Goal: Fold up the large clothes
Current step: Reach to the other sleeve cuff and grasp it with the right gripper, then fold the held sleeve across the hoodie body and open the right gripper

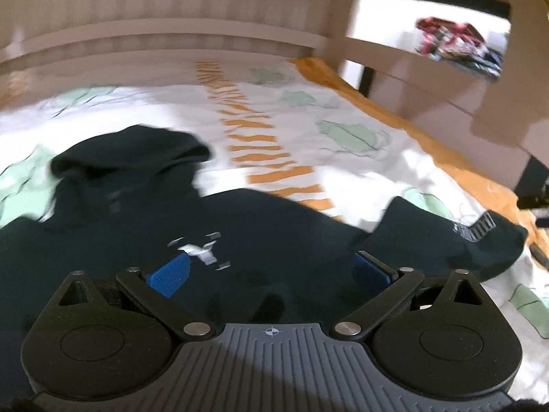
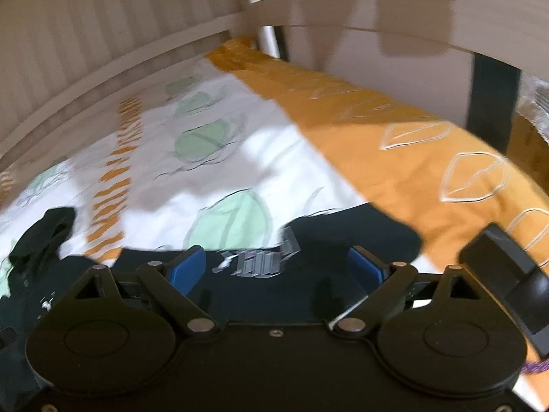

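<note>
Lying flat on the leaf-print bedspread (image 1: 343, 130), the dark hoodie (image 1: 144, 213) runs lengthwise from its hood (image 1: 137, 151), which points toward the pale headboard (image 1: 171, 37), back under the left gripper (image 1: 269, 271). One sleeve (image 1: 446, 237), bearing a pale printed patch, spreads out toward the bedspread's orange border. A small white emblem marks the chest. Both views are blurred. The left gripper's jaws stand wide apart above the fabric, gripping nothing; the right gripper (image 2: 279, 267) likewise hangs spread over the sleeve print.
</note>
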`<state>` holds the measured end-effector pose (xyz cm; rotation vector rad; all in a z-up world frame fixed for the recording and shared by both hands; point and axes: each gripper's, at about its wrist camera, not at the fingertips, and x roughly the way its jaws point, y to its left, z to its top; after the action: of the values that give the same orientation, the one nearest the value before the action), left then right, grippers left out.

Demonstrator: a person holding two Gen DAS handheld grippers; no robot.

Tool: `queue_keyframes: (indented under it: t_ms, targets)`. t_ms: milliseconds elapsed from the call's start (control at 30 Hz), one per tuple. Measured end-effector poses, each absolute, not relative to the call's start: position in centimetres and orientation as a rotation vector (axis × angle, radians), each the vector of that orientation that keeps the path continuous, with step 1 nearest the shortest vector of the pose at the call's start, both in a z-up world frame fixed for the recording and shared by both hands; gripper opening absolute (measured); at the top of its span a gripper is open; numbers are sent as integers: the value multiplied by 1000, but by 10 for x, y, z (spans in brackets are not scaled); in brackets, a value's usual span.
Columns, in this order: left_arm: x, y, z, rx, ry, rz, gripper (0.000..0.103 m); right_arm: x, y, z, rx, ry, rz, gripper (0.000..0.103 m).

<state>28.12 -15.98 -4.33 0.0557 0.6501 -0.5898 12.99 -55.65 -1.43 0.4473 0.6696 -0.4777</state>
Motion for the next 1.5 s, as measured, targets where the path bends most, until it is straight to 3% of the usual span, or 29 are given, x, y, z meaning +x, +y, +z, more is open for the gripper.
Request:
queue_keyframes:
  t_ms: [333,633,667,767,800,1033,1267,1500]
  targets:
    - [306,-225,-105,248,848,-569,103,136,-615,-24,445,746,-562,99]
    - [301,-208,-105,188,815,-581,103,138,-629,-66,616,814,-544,99]
    - [300,-206,-102,174,812,-584,103,138,-630,-69,645,808,-543,95]
    - [300,-202,-84,100,787,-607,102,141,-625,-69,654,790,-577,44]
    - [297,-195,-76,80,771,-617,102,143,-621,-67,641,782,-570,41]
    - [288,-131,-35,19,691,-593,103,154,-559,-7,444,632,-485,36]
    - [289,-55,-32,-45,713,-505,103,186,-458,64,308,502,-265,36]
    - [293,27,-37,-149,739,-374,103,234,-327,76,260,485,4,36]
